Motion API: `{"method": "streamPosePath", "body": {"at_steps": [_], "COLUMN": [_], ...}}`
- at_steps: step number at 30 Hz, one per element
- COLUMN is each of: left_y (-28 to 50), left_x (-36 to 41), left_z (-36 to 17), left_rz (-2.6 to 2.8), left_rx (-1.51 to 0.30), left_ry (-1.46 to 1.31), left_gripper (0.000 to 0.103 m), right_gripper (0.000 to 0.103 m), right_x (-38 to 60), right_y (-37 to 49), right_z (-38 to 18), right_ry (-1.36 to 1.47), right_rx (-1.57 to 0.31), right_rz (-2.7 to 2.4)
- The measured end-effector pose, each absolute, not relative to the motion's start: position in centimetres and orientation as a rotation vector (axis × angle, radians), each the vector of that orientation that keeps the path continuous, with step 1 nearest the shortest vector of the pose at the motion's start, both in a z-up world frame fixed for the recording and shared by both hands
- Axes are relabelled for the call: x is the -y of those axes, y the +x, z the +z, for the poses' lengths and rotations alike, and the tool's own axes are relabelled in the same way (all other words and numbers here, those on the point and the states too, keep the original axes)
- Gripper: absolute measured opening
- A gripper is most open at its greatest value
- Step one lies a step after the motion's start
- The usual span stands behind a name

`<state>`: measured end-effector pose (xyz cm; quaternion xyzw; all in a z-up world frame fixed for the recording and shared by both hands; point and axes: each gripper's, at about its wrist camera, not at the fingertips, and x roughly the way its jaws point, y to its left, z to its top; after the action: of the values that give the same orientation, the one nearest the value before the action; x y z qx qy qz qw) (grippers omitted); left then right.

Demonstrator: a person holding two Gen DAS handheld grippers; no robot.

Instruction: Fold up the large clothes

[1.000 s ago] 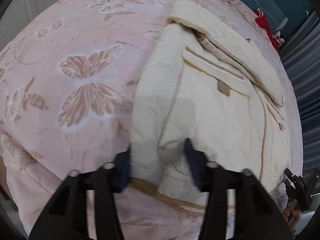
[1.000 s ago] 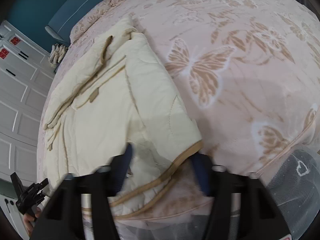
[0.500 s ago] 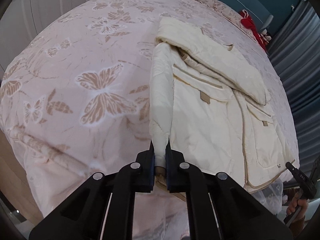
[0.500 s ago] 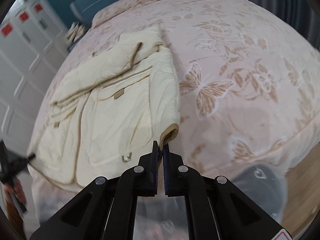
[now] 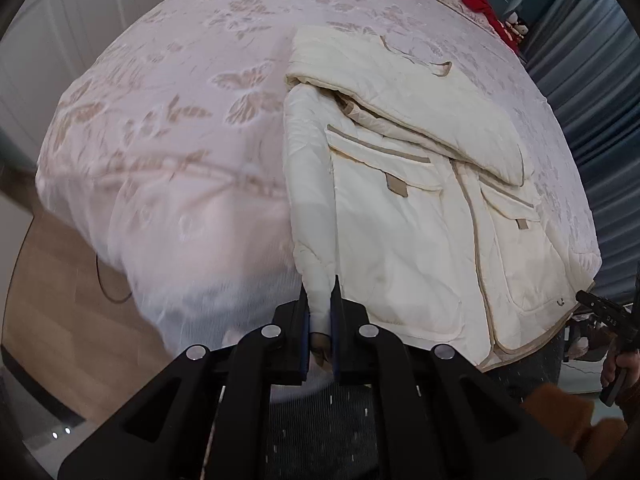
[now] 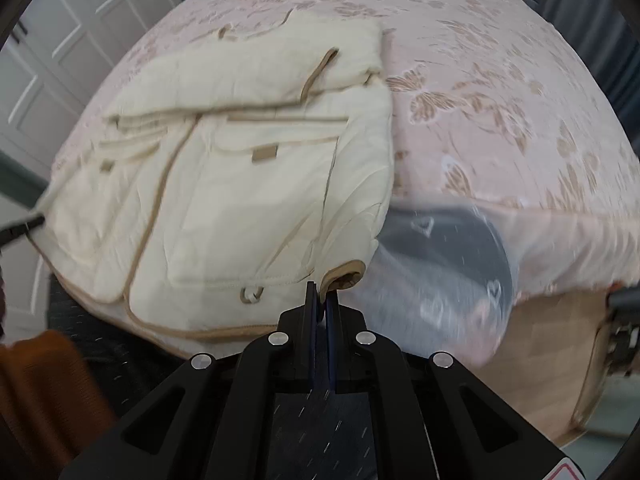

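Left wrist view: the left gripper (image 5: 320, 304) is clamped on a corner of a cream quilted jacket (image 5: 404, 216) spread across a pink bedspread (image 5: 168, 120) patterned with butterflies, the pinched fabric drawn up in a ridge along the jacket's left side. Right wrist view: the right gripper (image 6: 321, 300) is pinched tight on the jacket's tan-trimmed hem corner at the near edge of the bed, the pocketed front lying to its left, with wooden floor (image 6: 552, 360) at lower right.
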<state>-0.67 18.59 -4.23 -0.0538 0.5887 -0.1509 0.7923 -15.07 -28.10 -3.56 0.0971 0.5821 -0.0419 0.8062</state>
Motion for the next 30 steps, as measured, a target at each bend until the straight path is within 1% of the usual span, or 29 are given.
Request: {"method": "streamPosePath", "body": {"at_steps": [2, 4, 8, 12, 15, 19, 22, 30], "left_y": [-1.7, -2.0, -0.5, 3.2, 6.5, 11.5, 16.2, 24.7], "left_x": [-18.9, -19.0, -18.8, -18.4, -17.4, -16.0, -14.7, -10.6], "left_z": [-3.2, -1.6, 2.5, 4.6, 5.3, 4.8, 3.3, -2.0], "left_rz": [-0.33, -0.344, -0.352, -0.342, -0.322, -0.281, -0.243, -0.157], "left_rx": [-1.26, -1.214, -1.064, -0.952, -0.892, -0.861, -0.87, -0.918], "left_ry": [-0.133, -0.136, -0.139, -0.164, -0.179, -0.19, -0.196, -0.113], "left_gripper": [0.006, 0.006, 0.006, 0.006, 0.006, 0.007, 0.007, 0.007], "right_gripper": [0.003, 0.003, 0.003, 0.003, 0.003, 0.003, 0.003, 0.003], "right_x": [28.3, 28.5, 28.9, 30.7, 31.4, 32.3, 33.2, 35.7], "right_y": [-16.1, -16.5, -14.7, -11.4, -8.1, -3.1, 0.3, 9.6], "right_z": [-2.2, -0.3, 3.8, 6.6, 7.4, 7.0, 5.6, 0.4], "right_ry": [0.256, 0.299, 0.262, 0.252, 0.247, 0.289, 0.336, 0.403], "right_rx": [-1.212, -1.149, -1.001, -0.877, -0.817, -0.73, -0.704, -0.709], "right_rz": [-0.106, -0.122, -0.141, -0.164, -0.175, -0.198, -0.224, -0.295]}}
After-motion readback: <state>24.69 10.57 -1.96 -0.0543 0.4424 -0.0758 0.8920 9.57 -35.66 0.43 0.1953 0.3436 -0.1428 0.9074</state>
